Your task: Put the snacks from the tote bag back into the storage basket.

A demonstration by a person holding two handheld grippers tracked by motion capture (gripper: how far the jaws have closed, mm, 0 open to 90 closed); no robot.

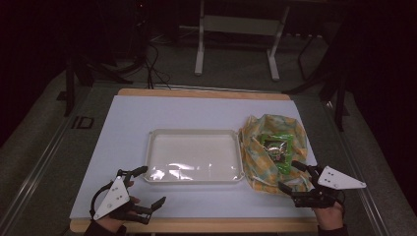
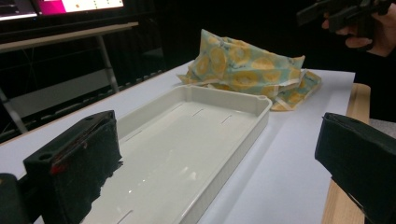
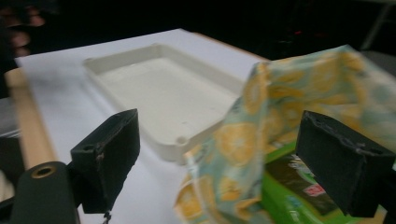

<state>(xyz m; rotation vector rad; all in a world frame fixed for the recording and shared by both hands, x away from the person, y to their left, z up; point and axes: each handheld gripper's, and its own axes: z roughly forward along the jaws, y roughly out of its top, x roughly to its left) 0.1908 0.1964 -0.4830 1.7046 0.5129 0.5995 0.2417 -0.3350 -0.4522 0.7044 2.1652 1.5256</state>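
Two grippers, both spread wide with nothing between the jaws. Right gripper (image 1: 294, 178) poised at the near edge of the lemon-print bag (image 1: 273, 147), apparently at the reach-in step: going for the green snack packet (image 1: 279, 150) that lies inside the bag's open mouth. From the right gripper view, packet (image 3: 299, 196) just ahead and below, between the two jaws but untouched, bag fabric (image 3: 243, 140) folded up in front of it. Next move, by the look of it: ease forward and down past the fabric fold, close on the packet alone, not the cloth. Bag resting on the white mat (image 1: 133, 128), touching the right end of the empty white tray (image 1: 194, 133). Left gripper (image 1: 147, 189) idle near the table's front edge, just beside the tray's near-left corner, well apart from the bag.
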